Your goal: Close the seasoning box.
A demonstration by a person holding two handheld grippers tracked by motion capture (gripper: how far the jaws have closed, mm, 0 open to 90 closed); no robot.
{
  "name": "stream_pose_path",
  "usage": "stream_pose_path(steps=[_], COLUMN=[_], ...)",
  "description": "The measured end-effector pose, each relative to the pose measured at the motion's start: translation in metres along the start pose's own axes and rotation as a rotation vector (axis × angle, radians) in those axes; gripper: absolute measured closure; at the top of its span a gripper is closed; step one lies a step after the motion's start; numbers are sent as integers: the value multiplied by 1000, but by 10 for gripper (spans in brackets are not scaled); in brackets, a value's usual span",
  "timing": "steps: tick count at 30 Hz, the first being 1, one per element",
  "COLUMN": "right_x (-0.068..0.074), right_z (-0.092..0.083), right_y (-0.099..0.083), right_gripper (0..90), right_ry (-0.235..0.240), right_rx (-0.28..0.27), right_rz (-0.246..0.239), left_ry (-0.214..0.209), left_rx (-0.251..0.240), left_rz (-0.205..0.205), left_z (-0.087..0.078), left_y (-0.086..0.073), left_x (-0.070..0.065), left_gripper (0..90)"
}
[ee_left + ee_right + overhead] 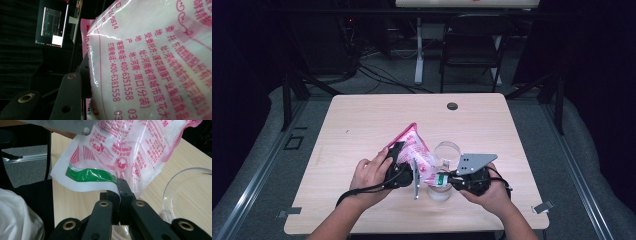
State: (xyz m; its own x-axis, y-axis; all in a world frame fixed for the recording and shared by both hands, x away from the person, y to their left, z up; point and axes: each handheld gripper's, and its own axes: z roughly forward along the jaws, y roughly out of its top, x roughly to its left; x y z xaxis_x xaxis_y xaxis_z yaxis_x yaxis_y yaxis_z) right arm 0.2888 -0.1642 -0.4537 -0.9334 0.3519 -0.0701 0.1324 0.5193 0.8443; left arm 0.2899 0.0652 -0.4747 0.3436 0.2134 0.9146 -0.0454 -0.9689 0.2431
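A pink and clear plastic bag [414, 147] of white grains, printed with red characters, is held tilted above the table between both grippers. My left gripper [398, 159] grips the bag's fat body [155, 62], and one black jaw presses its side. My right gripper [447, 180] is shut on the bag's flat sealed edge with the green strip [90, 175], the jaws pinched together on the film. A clear glass cup [447, 152] stands just behind the right gripper, and its rim [185, 185] shows at the right of the right gripper view.
A second clear container [439, 192] sits under the bag near the front edge. The wooden table [362, 120] has a small round grommet [452, 106] at the back. A black chair [472, 42] stands beyond the table.
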Motion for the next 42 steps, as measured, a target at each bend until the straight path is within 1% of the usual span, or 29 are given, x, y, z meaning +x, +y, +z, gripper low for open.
stream_pose_path(steps=[1, 8, 9, 11, 13, 16, 26, 30, 31, 33, 42], right_x=[0, -1, -2, -2, -3, -3, -5, -5, -6, -7, -8], right_z=[0, -1, 0, 0, -1, -1, -1, -1, 0, 0, 0], right_y=[0, -1, -1, -1, -1, -1, -2, -2, -3, -3, -3], right_gripper=[900, 900, 900, 900, 900, 900, 900, 900, 900, 900, 900], right_ry=[2, 8, 14, 12, 19, 21, 21, 25, 31, 36, 37], right_rx=[-1, 8, 10, 11, 11, 12, 17, 14, 12, 12, 19], right_rz=[0, 5, 15, 18, 33, 44, 58, 71, 91, 103, 123], left_ry=[6, 4, 8, 8, 6, 4, 6, 5, 4, 6, 11], left_rx=[-3, -4, -11, -11, -8, -8, -10, -10, -9, -10, -16], left_rz=[6, 10, 15, 16, 16, 18, 25, 25, 25, 26, 30], left_z=[0, 0, 0, 0, 0, 0, 1, 0, 0, 1, 1], left_y=[0, 1, 2, 2, 2, 3, 3, 3, 3, 3, 3], left_x=[1, 0, 0, 0, -1, -1, -1, -1, -1, -1, -2], left_gripper=[588, 590, 590, 590, 591, 591, 593, 594, 594, 594, 595])
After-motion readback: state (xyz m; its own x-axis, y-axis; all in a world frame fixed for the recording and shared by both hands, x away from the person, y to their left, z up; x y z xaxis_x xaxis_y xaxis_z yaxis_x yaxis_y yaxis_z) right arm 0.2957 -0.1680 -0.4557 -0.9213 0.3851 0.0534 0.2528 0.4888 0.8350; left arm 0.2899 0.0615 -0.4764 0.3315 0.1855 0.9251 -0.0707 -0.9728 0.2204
